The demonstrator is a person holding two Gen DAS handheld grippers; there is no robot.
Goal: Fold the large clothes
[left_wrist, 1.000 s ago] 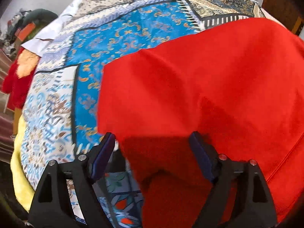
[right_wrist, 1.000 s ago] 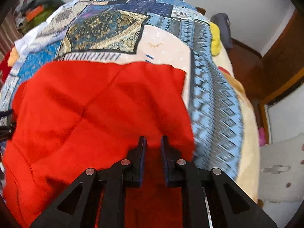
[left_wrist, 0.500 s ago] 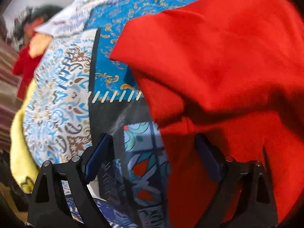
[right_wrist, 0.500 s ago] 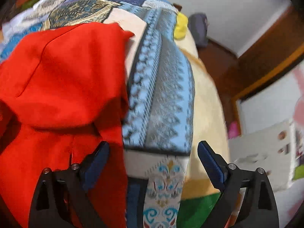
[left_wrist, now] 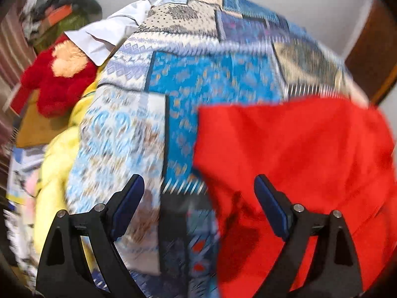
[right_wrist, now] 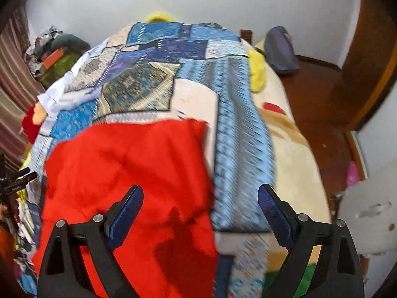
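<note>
A large red garment (left_wrist: 297,149) lies folded over on the patchwork bedspread (left_wrist: 211,79); its far edge runs straight across. My left gripper (left_wrist: 198,183) hangs open above the garment's left edge, one finger over red cloth, the other over the bedspread, nothing between the pads. In the right wrist view the same red garment (right_wrist: 129,164) fills the lower left. My right gripper (right_wrist: 200,191) stands open above its right edge and the bedspread (right_wrist: 148,87), holding nothing. Both views are motion-blurred.
A red plush toy (left_wrist: 57,84), a white cloth (left_wrist: 106,34) and a yellow blanket (left_wrist: 57,159) sit along the bed's left side. On the right are a cream blanket (right_wrist: 292,164), a grey-purple bag (right_wrist: 280,52) on the wooden floor, and a wooden door (right_wrist: 367,49).
The right gripper, shut on the red cloth a second ago, has opened and let it go. Both grippers have lifted away, and more of the bed shows.
</note>
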